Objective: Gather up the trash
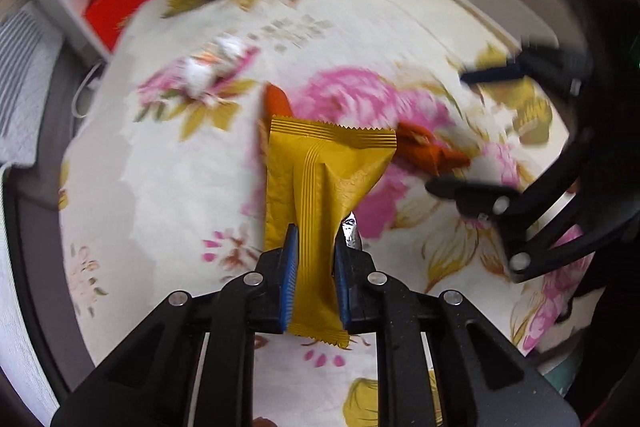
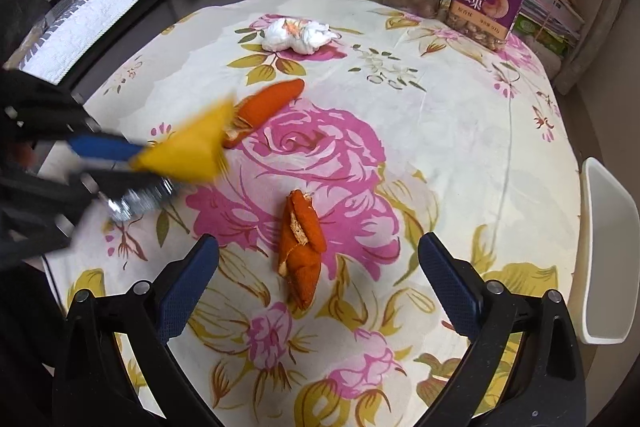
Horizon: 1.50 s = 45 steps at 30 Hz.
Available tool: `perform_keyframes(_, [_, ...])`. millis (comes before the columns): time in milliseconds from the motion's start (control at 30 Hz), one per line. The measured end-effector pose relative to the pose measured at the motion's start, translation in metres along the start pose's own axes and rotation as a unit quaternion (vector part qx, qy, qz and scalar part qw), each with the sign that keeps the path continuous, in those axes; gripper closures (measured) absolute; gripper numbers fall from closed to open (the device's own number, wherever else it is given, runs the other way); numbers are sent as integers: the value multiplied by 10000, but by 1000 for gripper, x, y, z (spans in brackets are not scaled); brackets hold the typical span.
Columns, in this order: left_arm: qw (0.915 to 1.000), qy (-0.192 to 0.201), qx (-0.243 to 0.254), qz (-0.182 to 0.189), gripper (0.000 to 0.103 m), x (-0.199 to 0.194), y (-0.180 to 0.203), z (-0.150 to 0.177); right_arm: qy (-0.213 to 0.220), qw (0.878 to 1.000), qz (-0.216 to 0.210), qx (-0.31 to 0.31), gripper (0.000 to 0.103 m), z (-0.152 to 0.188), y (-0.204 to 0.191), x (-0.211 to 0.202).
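The left gripper clamps the yellow wrapper near its lower end, above the table; it may slip. The right gripper is spread around an orange peel, apparently not touching; closing askew could push it aside.

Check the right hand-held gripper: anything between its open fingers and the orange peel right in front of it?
Nothing visible. The right hand-held gripper is open, and the near orange peel lies on bare floral tablecloth between its fingers. The left hand-held gripper, shut on the yellow wrapper, is off to the left.
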<state>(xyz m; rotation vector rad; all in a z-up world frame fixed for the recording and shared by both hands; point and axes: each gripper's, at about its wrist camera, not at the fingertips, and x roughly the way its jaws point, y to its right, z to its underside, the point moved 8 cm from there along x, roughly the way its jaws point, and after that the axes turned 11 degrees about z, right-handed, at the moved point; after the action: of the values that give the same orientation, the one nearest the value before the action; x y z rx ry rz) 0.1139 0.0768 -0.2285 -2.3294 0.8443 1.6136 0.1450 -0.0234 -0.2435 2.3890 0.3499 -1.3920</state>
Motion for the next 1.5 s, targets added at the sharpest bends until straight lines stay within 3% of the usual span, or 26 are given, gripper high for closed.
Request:
perform_keyframes(67, [9993,259,-258,-51,86,-14,-4,-6,-78,10000,5,11,16,0,-1,8])
perform_keyframes(167, [9967,544,-590,-81,86,-24,-21,-20,-255,9997,-11,15,35,0,-5,20])
perform_keyframes(267, [9921,762,-950,-287,86,-30,-36,-26,-267,9994,194,-85,62,-1,-6,25])
perform_keyframes(300, [9905,804,-1065,-339,86,-32,-39,-26,-263,9995,156,-64,84,-3,-6,25])
perform_keyframes(500, [9785,919,-1743,-611,86,-32,-70,-24,-121,9992,68,378,85,-23,0,13])
perform_keyframes(700, [9671,1365,-1984,-824,86,-49,-75,-39,690,9941,156,823,85,-67,14,-26])
perform_keyframes(900, [9515,2016,-1882,-1362,86,-80,-60,-65,1616,9767,471,1333,85,-105,35,-76])
perform_keyframes(1200, [9196,2820,-2018,-1846,83,-113,-40,-91,2225,9519,1046,1828,85,-111,71,-112])
perform_keyframes(1300, [9149,2919,-2090,-1847,83,-114,-34,-98,2251,9490,1130,1897,85,-107,80,-113])
perform_keyframes(1500, [9145,2980,-2077,-1783,83,-110,-16,-112,2221,9468,1161,2020,85,-99,98,-116])
